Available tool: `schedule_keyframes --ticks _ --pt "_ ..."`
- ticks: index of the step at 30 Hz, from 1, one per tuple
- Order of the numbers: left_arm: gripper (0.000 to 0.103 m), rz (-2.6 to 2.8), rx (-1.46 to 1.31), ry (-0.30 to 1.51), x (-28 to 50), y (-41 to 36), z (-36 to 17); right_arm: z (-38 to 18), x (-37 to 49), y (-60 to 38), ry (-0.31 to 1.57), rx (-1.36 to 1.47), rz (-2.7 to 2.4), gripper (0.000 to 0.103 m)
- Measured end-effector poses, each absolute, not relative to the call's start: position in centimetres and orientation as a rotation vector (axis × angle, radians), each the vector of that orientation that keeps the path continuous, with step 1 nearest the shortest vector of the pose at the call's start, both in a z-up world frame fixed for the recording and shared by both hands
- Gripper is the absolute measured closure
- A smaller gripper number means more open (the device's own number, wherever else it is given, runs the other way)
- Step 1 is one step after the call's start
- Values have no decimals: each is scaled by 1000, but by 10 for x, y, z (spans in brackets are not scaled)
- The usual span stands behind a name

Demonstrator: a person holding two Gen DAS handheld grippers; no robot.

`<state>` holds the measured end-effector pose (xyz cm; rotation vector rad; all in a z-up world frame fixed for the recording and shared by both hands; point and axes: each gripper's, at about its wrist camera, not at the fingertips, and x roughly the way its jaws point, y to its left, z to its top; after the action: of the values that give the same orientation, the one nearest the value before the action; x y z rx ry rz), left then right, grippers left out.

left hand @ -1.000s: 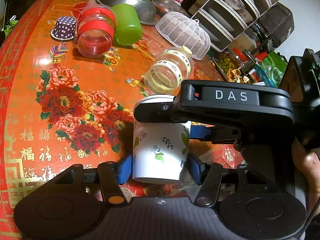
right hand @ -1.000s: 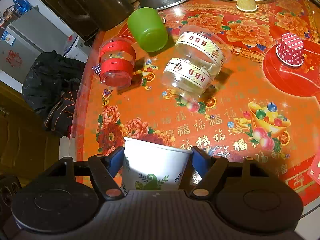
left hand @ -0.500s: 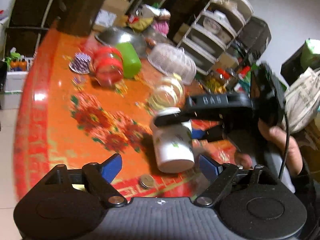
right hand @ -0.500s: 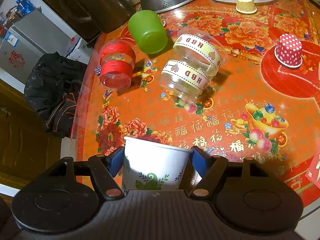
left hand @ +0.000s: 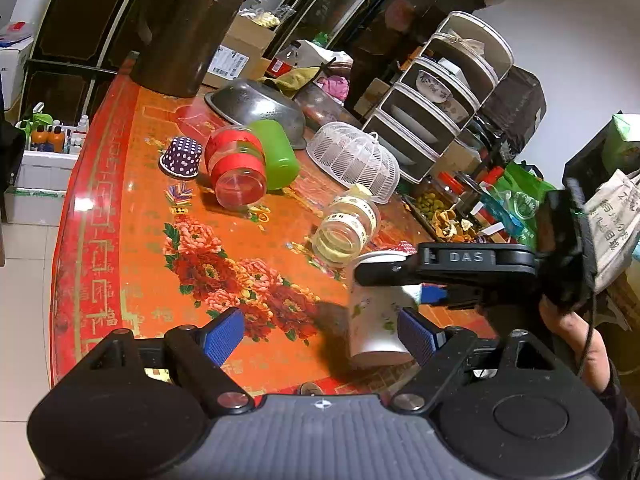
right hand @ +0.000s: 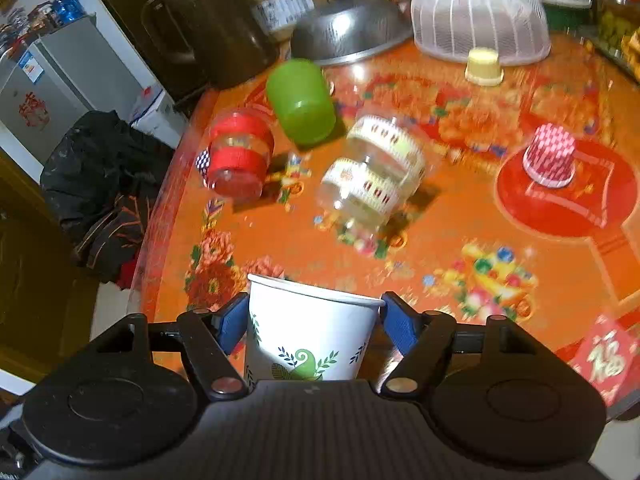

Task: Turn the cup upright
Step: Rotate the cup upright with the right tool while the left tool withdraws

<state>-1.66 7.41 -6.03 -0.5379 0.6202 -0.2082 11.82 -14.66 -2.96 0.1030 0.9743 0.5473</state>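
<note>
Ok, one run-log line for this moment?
task: flip cup | right gripper: shut on cup, rim up | left gripper: open, off cup | cup base on table: cannot tell

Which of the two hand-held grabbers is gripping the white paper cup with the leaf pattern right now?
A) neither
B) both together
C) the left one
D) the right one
D: the right grabber has its blue fingers pressed on both sides of the paper cup, while the left grabber is spread open with the cup off near one finger, not pinched.
</note>
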Motion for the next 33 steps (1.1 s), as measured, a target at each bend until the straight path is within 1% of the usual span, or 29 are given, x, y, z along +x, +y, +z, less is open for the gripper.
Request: schedule_keyframes --ticks 3,8,11,15,23,28,33 --pt "16 -208 -534 624 -15 73 -62 -20 103 -152 845 71 535 31" --pt "16 -216 -535 603 -17 72 -62 -11 61 -173 482 51 512 31" --pt "16 -236 -534 578 -18 69 -60 -20 39 -185 285 38 484 31" --pt "16 -256 -519 549 -20 63 -58 -41 22 -195 106 24 447 31" --pt "16 -247 -555 543 -17 64 -65 -80 3 -192 -135 -22 418 31" --pt "16 -252 -558 552 -17 65 -70 -108 8 -175 -126 -51 430 31" --pt "16 -243 -583 542 -19 74 -73 -114 1 -159 -173 -123 386 31"
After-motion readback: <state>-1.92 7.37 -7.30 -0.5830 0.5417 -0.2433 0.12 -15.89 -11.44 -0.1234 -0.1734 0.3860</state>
